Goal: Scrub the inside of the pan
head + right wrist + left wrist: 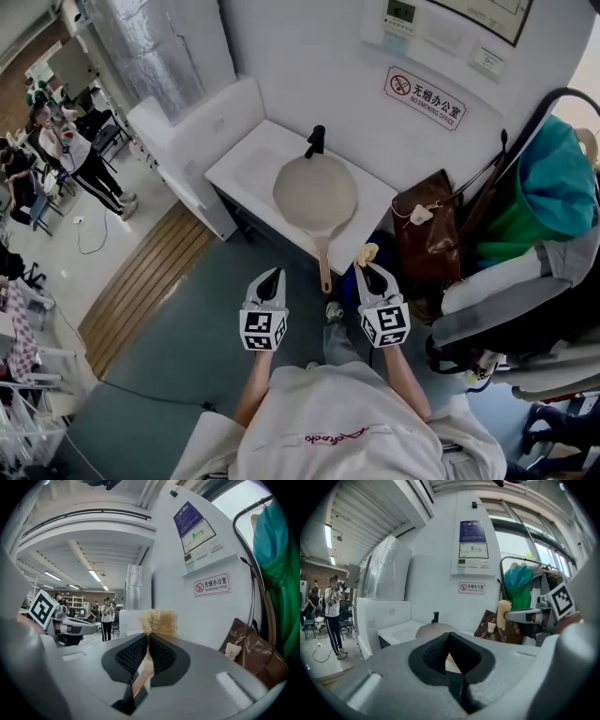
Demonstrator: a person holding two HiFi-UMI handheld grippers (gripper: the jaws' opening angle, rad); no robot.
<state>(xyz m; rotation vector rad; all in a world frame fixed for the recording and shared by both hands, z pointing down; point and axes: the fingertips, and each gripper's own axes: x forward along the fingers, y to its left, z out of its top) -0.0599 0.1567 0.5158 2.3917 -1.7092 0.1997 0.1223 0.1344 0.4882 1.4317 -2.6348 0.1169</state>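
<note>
A round beige pan (315,194) lies on the white counter (246,161) against the wall, its wooden handle (324,265) sticking out over the front edge towards me. My right gripper (374,270) is shut on a scrubbing brush (366,254) with a fuzzy yellow head (159,620), just right of the handle's end. My left gripper (272,275) hangs left of the handle, its jaws together with nothing in them. In the left gripper view the pan (433,629) lies ahead beyond the shut jaws (450,637), and the brush (503,614) shows at the right.
A black tap (316,141) stands at the pan's far rim. A brown bag (427,234) leans right of the counter, beside a rack with a teal garment (555,183). People (82,155) stand far off at the left. The floor below me is grey.
</note>
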